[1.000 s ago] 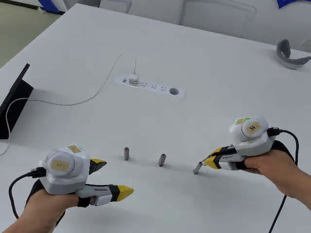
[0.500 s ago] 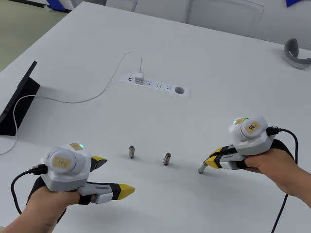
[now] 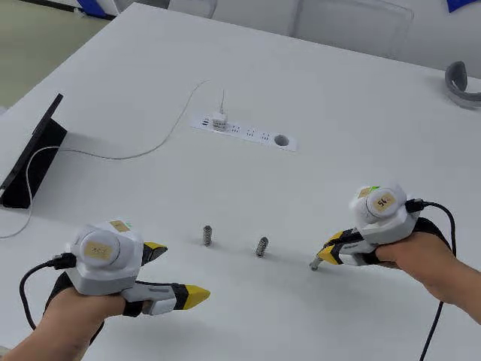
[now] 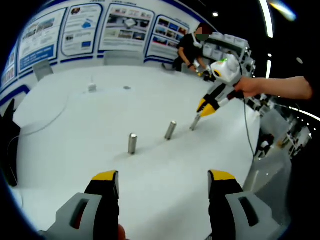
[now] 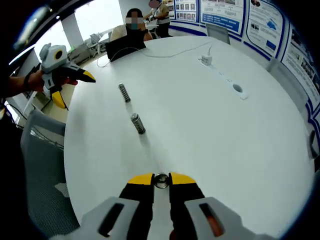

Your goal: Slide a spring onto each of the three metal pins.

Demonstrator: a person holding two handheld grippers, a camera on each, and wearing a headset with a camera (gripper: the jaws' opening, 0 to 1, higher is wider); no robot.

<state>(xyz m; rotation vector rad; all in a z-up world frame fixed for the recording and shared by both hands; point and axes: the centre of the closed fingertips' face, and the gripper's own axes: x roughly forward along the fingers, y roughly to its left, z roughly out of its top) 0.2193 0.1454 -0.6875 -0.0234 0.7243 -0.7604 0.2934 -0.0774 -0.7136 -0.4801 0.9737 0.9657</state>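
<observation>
Two upright pins wearing coiled springs stand mid-table: the left spring pin (image 3: 207, 235) (image 4: 132, 143) (image 5: 123, 93) and the middle spring pin (image 3: 261, 247) (image 4: 170, 130) (image 5: 137, 123). To their right a third pin (image 3: 315, 263) (image 4: 194, 121) (image 5: 160, 180) leans on the table. My right gripper (image 3: 325, 257) (image 5: 160, 179) is shut on its top end. I cannot tell whether a spring covers it. My left gripper (image 3: 176, 274) (image 4: 163, 176) hovers open near the front edge, left of the pins, holding nothing.
A white power strip (image 3: 244, 131) with a plug and a thin cable lies further back. A black stand (image 3: 34, 154) sits at the left edge, and a grey curved object (image 3: 462, 79) at the far right. People sit beyond the table in the gripper views.
The head camera has shifted a little. Both grippers and all three pins keep their places.
</observation>
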